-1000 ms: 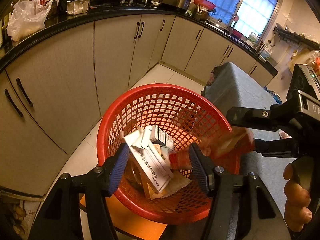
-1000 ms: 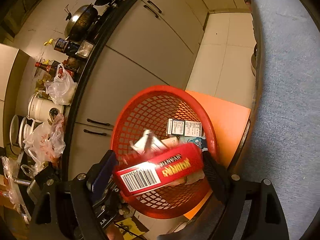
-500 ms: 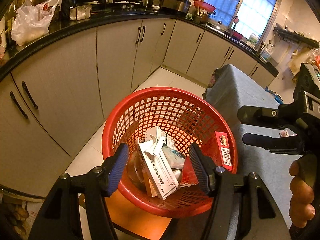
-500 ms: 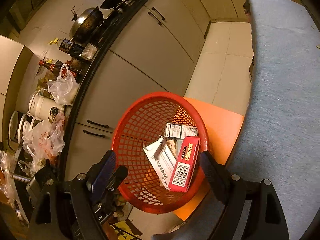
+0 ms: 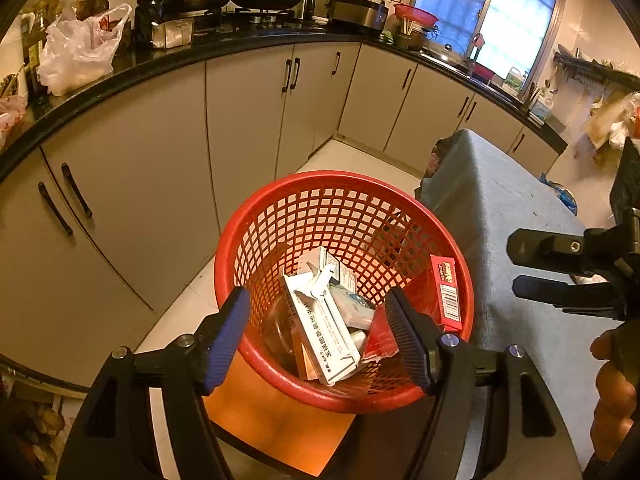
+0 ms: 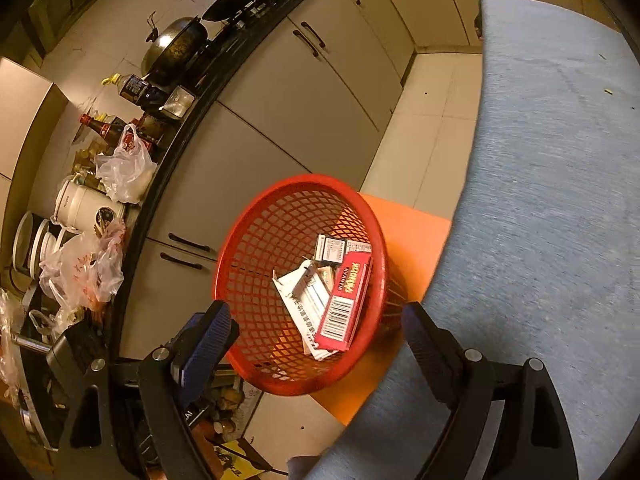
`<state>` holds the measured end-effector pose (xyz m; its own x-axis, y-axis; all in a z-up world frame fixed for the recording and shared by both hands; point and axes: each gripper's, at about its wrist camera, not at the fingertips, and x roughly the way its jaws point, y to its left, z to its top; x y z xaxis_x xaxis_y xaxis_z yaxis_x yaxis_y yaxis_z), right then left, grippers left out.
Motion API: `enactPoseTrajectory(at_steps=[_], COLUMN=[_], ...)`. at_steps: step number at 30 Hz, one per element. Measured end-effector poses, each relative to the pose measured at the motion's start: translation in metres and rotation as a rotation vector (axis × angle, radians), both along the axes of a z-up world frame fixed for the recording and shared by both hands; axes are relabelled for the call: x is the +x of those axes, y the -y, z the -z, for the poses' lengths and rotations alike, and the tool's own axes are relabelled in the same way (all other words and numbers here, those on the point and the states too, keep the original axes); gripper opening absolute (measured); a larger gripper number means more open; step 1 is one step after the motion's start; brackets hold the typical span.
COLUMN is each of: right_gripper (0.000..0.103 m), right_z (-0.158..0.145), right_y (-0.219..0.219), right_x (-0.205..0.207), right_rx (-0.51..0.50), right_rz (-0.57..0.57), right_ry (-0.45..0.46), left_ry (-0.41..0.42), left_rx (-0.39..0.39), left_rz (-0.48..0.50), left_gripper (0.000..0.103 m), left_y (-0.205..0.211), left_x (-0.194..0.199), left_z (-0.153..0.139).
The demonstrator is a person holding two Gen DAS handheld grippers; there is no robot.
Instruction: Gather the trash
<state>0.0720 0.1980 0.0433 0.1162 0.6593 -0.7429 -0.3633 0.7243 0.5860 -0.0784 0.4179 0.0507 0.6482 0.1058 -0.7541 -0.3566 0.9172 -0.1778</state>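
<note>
A red mesh basket (image 5: 276, 196) (image 6: 256, 220) stands on an orange seat beside the table. It holds a red box with a barcode (image 5: 446, 292) (image 6: 346, 304) leaning on its wall. White cartons (image 5: 320, 328) (image 6: 300, 300) and a small dark printed box (image 6: 330, 248) lie beside it. My left gripper (image 5: 318, 308) hovers above the basket with its jaws opening and nothing between them. My right gripper (image 6: 316, 316) (image 5: 516, 266) is open and empty, held over the basket's table side by a hand (image 5: 612, 392).
A table under grey-blue cloth (image 5: 500, 208) (image 6: 540, 200) borders the basket. The orange seat (image 5: 280, 420) (image 6: 404, 224) sticks out beneath it. Beige cabinets (image 5: 140, 184) under a black counter (image 5: 120, 76) carry plastic bags (image 6: 124, 168), bottles and pans. Pale floor tiles (image 6: 424, 128) lie between.
The red box has dropped from the right gripper and come to rest in the basket. Both grippers have drawn back and up from the basket, and the left jaws have widened.
</note>
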Motion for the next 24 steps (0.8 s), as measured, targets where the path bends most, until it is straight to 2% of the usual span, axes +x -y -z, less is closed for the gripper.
enactPoseTrajectory(at_steps=[6,11,15,22,24], right_gripper=[0.091,0.091,0.091,0.091,0.092], right_z=[-0.005,-0.009,-0.013,-0.021,-0.021], right_y=[0.014,0.028,0.039,0.063,0.072], right_x=[-0.010,-0.024,-0.041,-0.082,-0.093], right_rx=[-0.022,-0.080,-0.128,-0.220,-0.238], right_rz=[0.005,0.007,0.005,0.011,0.020], right_ry=[0.043,0.123,0.196,0.351,0.382], left_ry=[0.008,0.016,0.016,0.052,0.063], left_rx=[0.043,0.101,0.180,0.206,0.220], left_rz=[-0.037,-0.087,-0.098,-0.089,-0.104], left_gripper=[0.079,0.084,0.086,0.088,0.092], left_y=[0.008,0.015,0.033,0.063,0.071], left_x=[-0.010,-0.022,-0.034,-0.057,-0.066], left_z=[-0.006,-0.011,-0.017,-0.024,-0.025])
